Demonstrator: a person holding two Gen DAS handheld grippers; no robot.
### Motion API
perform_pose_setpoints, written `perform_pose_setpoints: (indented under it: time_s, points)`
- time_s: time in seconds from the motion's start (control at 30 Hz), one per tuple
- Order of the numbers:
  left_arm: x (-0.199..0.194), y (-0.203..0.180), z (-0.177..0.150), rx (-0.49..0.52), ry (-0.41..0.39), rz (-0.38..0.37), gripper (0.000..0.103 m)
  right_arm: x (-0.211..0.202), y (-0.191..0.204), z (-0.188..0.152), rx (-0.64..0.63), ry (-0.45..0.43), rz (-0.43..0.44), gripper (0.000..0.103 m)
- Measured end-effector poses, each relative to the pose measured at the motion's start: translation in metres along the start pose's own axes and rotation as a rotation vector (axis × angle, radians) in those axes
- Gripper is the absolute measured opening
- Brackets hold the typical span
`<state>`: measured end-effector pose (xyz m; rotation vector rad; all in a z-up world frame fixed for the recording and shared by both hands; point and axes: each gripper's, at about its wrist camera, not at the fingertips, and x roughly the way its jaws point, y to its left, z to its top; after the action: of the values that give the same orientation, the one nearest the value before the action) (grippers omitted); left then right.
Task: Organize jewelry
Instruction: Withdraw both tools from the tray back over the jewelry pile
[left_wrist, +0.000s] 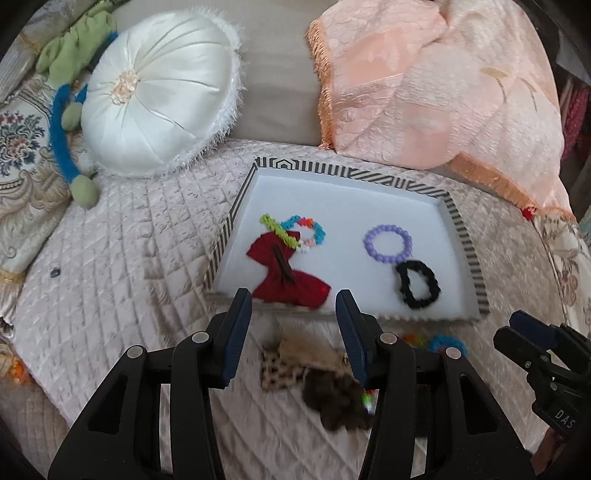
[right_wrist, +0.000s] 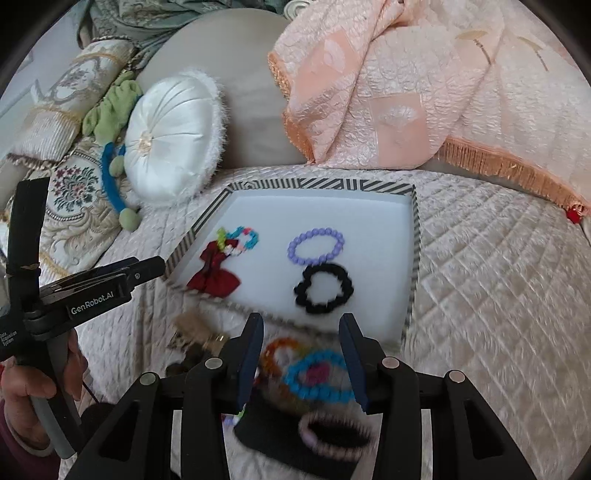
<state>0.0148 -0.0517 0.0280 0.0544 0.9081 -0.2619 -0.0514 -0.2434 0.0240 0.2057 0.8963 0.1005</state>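
Now both tools gape with nothing gripped: left gripper (left_wrist: 293, 301), right gripper (right_wrist: 303, 325). Striped tray (left_wrist: 458, 221) holds red bow (left_wrist: 286, 271), purple bead bracelet (left_wrist: 388, 244), black scrunchie (left_wrist: 419, 282).

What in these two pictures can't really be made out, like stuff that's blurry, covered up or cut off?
- Furry brown and leopard-print pieces, left wrist view: blurred; the open left gripper covers their edges.
- Blue beaded ring and orange beaded ring, right wrist view: blurred, partly behind the open right gripper.
- Flat black piece, right wrist view: blurred, kind unclear.
- Right gripper in the left wrist view: cut off by the frame's right edge.
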Motion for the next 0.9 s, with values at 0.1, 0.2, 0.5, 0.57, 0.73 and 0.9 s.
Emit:
perform_pose_setpoints:
  time_s: [0.1, 0.2, 0.5, 0.57, 0.73, 0.9]
  points:
    - [-0.015, -0.003, -0.015, -0.001, -0.012, -0.003, 0.047, -0.014, 0.004, -0.013, 0.002, -0.017, -0.001, 0.042]
    - [-0.029, -0.008, -0.029, 0.012, -0.020, -0.008, 0.047, -0.027, 0.008, -0.027, 0.001, -0.026, -0.006, 0.056]
    - [-0.053, 0.003, -0.055, -0.036, -0.006, -0.047, 0.047, -0.050, 0.006, -0.068, -0.026, -0.017, -0.020, 0.057]
    - [-0.055, 0.008, -0.059, -0.056, 0.004, -0.055, 0.047, -0.049, 0.003, -0.079, -0.029, 0.002, -0.025, 0.057]
    - [-0.049, 0.016, -0.068, -0.090, 0.042, -0.069, 0.047, -0.040, -0.004, -0.101, -0.047, 0.056, -0.047, 0.057]
    - [-0.037, 0.027, -0.073, -0.145, 0.094, -0.089, 0.047, -0.036, 0.006, -0.101, -0.141, 0.043, -0.059, 0.058]
